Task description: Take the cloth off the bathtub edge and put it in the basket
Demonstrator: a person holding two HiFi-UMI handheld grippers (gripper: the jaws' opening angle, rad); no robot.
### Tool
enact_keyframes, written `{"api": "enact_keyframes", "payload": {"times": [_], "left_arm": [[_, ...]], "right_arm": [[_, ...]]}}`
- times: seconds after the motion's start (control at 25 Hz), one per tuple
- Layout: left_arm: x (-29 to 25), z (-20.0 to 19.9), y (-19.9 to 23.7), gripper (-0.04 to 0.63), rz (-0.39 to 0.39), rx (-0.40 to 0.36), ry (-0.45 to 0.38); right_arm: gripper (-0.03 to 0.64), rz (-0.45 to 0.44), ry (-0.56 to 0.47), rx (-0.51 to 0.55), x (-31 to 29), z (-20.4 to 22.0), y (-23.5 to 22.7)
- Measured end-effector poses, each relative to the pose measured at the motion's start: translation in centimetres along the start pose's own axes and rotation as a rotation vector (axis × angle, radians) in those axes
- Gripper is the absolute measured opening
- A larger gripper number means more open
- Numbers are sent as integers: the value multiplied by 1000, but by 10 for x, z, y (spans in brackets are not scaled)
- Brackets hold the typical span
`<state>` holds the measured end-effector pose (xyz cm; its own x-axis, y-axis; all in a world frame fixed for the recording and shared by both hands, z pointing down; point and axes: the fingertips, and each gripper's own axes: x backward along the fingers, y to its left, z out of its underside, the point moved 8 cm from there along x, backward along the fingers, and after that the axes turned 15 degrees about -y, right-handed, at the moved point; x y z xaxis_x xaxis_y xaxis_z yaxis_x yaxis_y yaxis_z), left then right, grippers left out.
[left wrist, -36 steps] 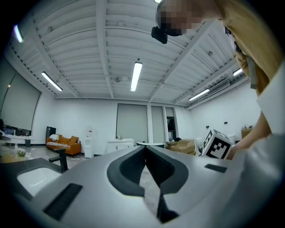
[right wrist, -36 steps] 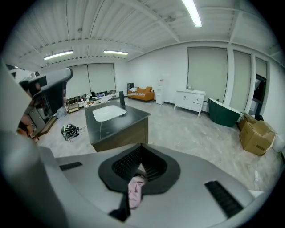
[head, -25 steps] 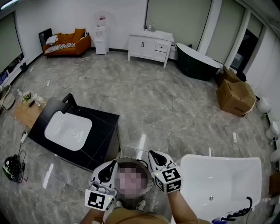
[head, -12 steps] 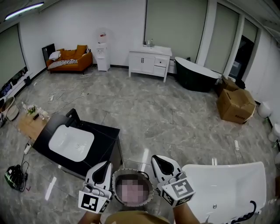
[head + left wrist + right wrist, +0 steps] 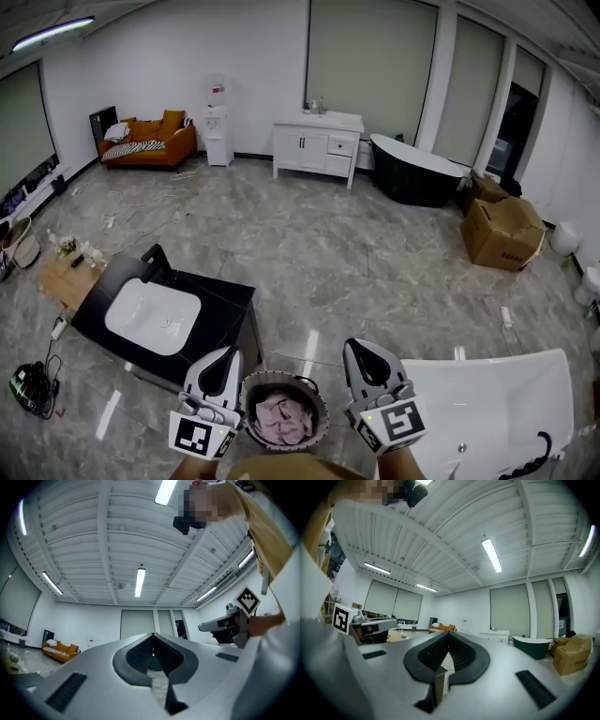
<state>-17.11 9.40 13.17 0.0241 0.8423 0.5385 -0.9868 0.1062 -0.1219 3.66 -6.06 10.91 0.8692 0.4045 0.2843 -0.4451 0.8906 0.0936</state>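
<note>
1. Cloth [image 5: 281, 419]: pale pink, soft fabric, crumpled into loose folds with no flat edge showing. It lies inside the basket [image 5: 320, 401], below rim level, at the bottom centre of the head view. No part of it hangs over the rim.

2. Basket: round, with a dark, scalloped rim. It stands on the grey marble-pattern floor [image 5: 309, 253] between the two grippers.

3. Left gripper [image 5: 228, 352]: positioned at 9 o'clock of the basket, just beside the rim and apart from the cloth. In the left gripper view its jaws meet at the tips, with nothing between them. Its marker cube [image 5: 199, 433] faces the camera.

4. Right gripper [image 5: 352, 345]: positioned at 3 o'clock of the basket, near the rim. In the right gripper view its jaws are closed tip to tip and hold nothing.

5. White bathtub [image 5: 497, 412]: at 3 o'clock of the basket, beyond the right gripper. The visible rim carries no cloth.

6. Black vanity [image 5: 220, 300] with a white sink [image 5: 153, 316]: at 10 o'clock of the basket.

7. Far wall: orange sofa [image 5: 145, 141] at 11 o'clock, white cabinet [image 5: 317, 145] at 12 o'clock, dark bathtub [image 5: 417, 169] at 1 o'clock.
</note>
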Motion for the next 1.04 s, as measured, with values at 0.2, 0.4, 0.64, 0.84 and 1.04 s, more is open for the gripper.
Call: {"api": "enact_keyframes", "payload": {"times": [0.2,0.4,0.64,0.84,1.04], "left_arm": [[8,-6,4,8,-16,-27,3],[16,-5,-3,8,-20,-28,29],[21,-4,-3,8,-25,-35,36],[19,-1,0,8,-28,-34,51],[20,5,4,8,-28,-29,62]], "right_arm": [[5,1,2,8,8,5,3],[5,-11,0,-1,10,6,7],[5,-18,-7,-17,10,10,10],[5,-19,-4,-23,7,10,10],[5,-18,-4,-26,3,14,11]]}}
